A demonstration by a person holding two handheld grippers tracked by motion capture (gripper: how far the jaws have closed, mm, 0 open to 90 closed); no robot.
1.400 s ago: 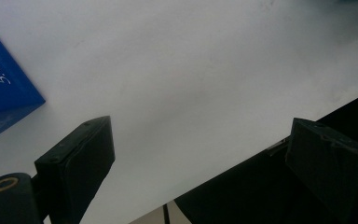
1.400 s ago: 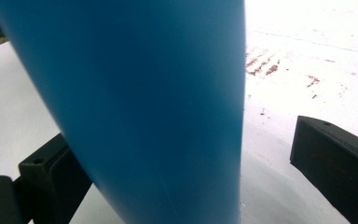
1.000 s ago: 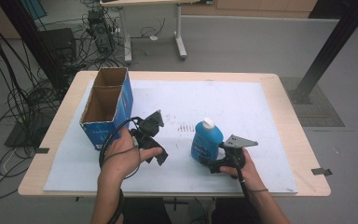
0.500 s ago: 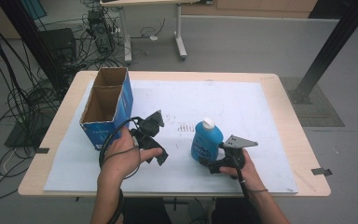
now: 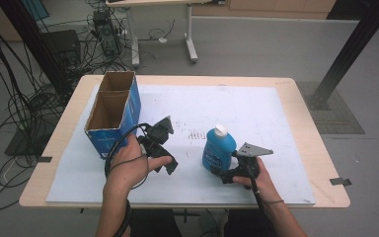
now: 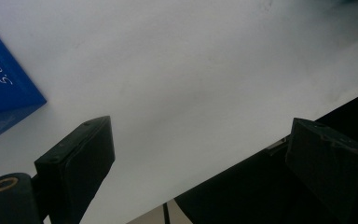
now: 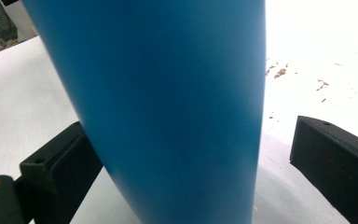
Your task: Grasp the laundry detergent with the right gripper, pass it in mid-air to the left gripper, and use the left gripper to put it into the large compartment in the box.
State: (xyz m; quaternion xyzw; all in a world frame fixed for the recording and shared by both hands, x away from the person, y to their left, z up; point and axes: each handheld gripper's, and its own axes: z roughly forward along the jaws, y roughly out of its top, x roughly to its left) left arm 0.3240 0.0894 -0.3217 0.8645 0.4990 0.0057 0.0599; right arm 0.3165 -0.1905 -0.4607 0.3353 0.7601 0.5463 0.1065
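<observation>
Nothing has shifted since a moment ago: one blue bottle stands between the right gripper's parted jaws, left gripper gaping empty beside one cardboard box.

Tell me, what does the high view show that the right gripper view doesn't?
High view: the open cardboard box, the bottle's white cap, both hands, the left gripper and the floor cables. Right gripper view: the gap between the bottle's side and the right-hand pad, with the right gripper open around it. Both: the blue bottle and the white table sheet.
</observation>
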